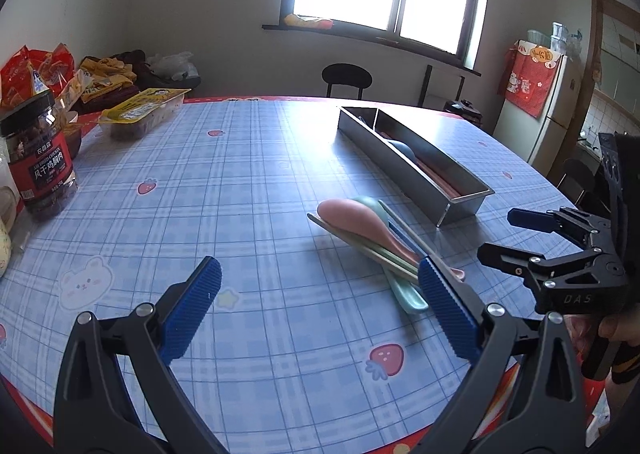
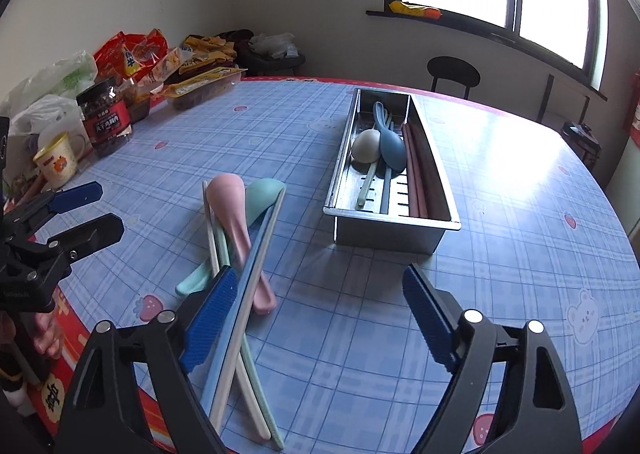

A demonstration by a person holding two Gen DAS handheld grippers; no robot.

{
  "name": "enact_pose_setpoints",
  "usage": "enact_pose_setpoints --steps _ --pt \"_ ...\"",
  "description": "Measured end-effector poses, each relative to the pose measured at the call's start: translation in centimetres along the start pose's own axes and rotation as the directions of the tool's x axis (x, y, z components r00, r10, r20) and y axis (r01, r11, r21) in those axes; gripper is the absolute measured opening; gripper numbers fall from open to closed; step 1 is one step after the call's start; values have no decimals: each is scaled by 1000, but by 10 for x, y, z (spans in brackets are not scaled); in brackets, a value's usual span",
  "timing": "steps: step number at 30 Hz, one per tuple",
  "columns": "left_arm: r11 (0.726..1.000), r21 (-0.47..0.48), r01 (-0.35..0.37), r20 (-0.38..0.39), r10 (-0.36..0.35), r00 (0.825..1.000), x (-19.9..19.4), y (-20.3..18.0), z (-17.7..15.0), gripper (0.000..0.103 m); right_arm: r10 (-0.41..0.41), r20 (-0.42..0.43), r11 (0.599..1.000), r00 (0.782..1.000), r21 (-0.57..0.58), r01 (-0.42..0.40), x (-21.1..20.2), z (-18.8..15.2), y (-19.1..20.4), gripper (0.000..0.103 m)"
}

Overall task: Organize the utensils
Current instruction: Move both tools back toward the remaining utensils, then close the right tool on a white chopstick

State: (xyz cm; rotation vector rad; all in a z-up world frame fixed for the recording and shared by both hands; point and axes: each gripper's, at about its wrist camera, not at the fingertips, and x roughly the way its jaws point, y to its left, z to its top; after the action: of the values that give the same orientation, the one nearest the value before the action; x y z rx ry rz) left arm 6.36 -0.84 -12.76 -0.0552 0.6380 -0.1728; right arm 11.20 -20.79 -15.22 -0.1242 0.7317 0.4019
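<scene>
So here's my setup right now. The metal utensil tray (image 2: 390, 214) sits out in the middle of the surface (image 2: 520, 214), and it's split lengthwise so each kind of utensil gets its own lane. One side already has a white spoon (image 2: 366, 146) and a dark blue spoon (image 2: 392, 148) lying along it with some chopsticks underneath, and the other side holds reddish-brown chopsticks (image 2: 418, 174).

What's left is the loose pile just beside the tray, nearer to me: a pink spoon (image 2: 236, 210) on top of a teal spoon (image 2: 262, 194), with pale green chopsticks (image 2: 224, 254), a cream one and blue chopsticks (image 2: 256, 254) crossed through them. They're all tangled, so I'm guessing I'll have to peel them off one at a time.

My right tongs (image 2: 316, 298) are spread wide with nothing pinched, though the blue chopsticks run right along the inside of the left pad, so that's probably my next pick. My left tongs (image 1: 320, 286) are also wide and empty, hovering low on the other side of the pile with one pad just over the spoon handles, I think to steady the heap while the other hand pulls.

Snack bags and a jar (image 1: 40, 150) crowd the far edge, well apart from all this.
</scene>
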Motion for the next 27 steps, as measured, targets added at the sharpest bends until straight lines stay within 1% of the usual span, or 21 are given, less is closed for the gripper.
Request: enact_pose_setpoints --steps 2,4,8,14,22,27 --pt "1000 20 3 10 -3 1000 -2 -3 -1 97 -11 -12 1000 1000 -12 11 3 -2 3 79" --pt "1000 29 3 3 -3 1000 -1 -5 0 97 -11 -28 1000 1000 -18 11 7 -3 5 77" --pt "1000 21 1 -15 0 1000 3 -4 0 97 -22 -54 999 998 -38 20 15 -10 9 72" --pt "1000 -4 6 -28 -6 1000 6 1 1 97 -14 -55 998 998 -57 11 15 -10 11 72" --pt "1000 4 0 -41 1 999 8 -1 1 97 -7 -58 997 998 -81 2 15 -9 16 71" --pt "1000 1 -9 -53 9 999 11 -1 1 97 0 -63 996 998 -87 -6 16 -9 18 69"
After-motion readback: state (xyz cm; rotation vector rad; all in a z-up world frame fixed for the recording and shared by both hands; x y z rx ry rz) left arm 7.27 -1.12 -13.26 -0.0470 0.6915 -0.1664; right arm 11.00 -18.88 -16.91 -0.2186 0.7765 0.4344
